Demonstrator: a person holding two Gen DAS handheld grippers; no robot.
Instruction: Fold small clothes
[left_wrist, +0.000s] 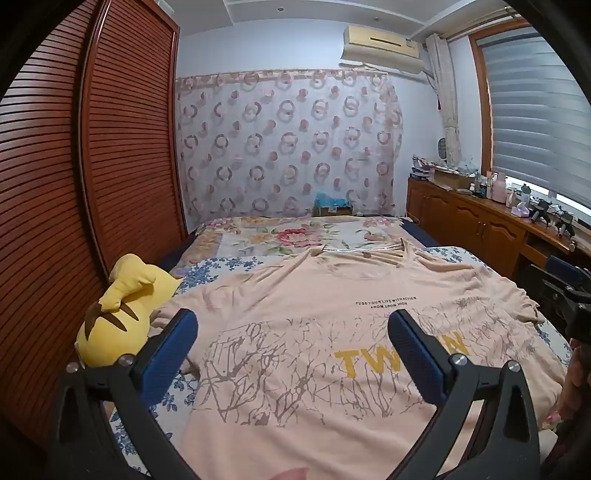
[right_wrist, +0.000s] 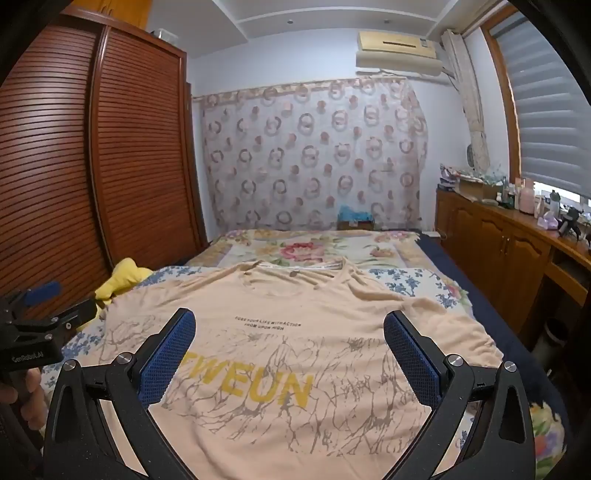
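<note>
A peach T-shirt (left_wrist: 314, 314) with yellow letters and a grey branch print lies spread flat, front up, on the bed, collar at the far end; it fills the right wrist view too, T-shirt (right_wrist: 295, 317). My left gripper (left_wrist: 291, 325) hovers above its lower left half, jaws wide open, nothing between the blue pads. My right gripper (right_wrist: 290, 325) hangs over the lower middle of the shirt, equally wide open and empty. The left gripper's body (right_wrist: 33, 332) shows at the left edge of the right wrist view, held by a hand.
A yellow plush toy (left_wrist: 118, 314) lies on the bed's left side by the brown louvred wardrobe (left_wrist: 92, 147). The bed (left_wrist: 288, 236) has floral covers. A wooden cabinet (left_wrist: 480, 218) with clutter runs along the right under the window.
</note>
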